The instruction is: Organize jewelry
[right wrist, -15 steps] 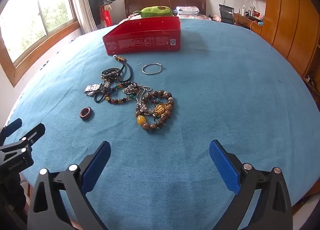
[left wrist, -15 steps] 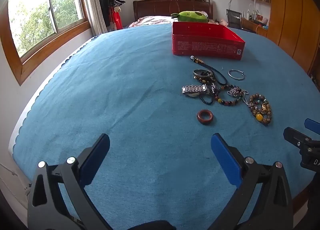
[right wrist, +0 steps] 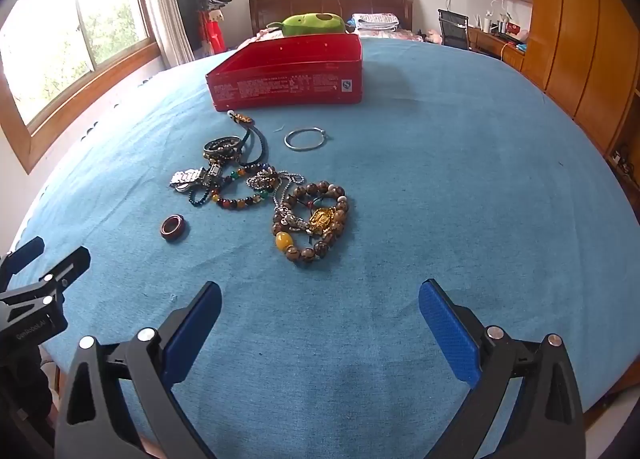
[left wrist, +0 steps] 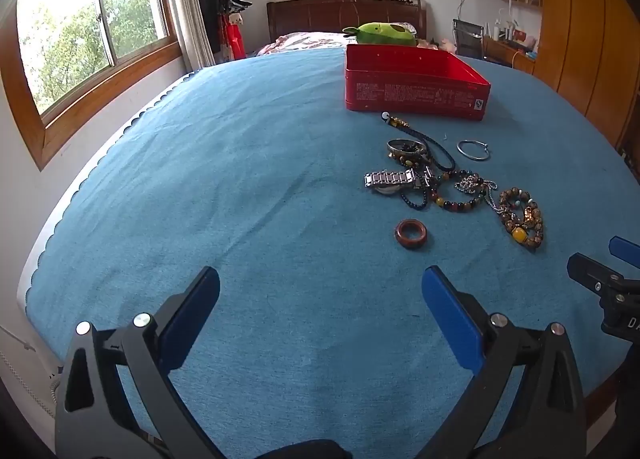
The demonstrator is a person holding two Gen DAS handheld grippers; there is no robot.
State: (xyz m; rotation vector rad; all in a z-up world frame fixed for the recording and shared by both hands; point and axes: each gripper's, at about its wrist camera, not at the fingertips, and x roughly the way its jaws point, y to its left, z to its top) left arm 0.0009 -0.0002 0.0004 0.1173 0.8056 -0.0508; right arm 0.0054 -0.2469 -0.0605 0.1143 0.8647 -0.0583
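A heap of jewelry lies on the blue cloth in front of a red tin box. It holds a brown bead bracelet with a yellow bead, a dark red ring, a metal watch band, a coloured bead string, a dark cord and a thin silver hoop. My left gripper and right gripper both stand open and empty, short of the heap.
The blue cloth covers a round table. A green plush toy lies on a bed beyond the box. A wooden wardrobe stands to the right and windows to the left.
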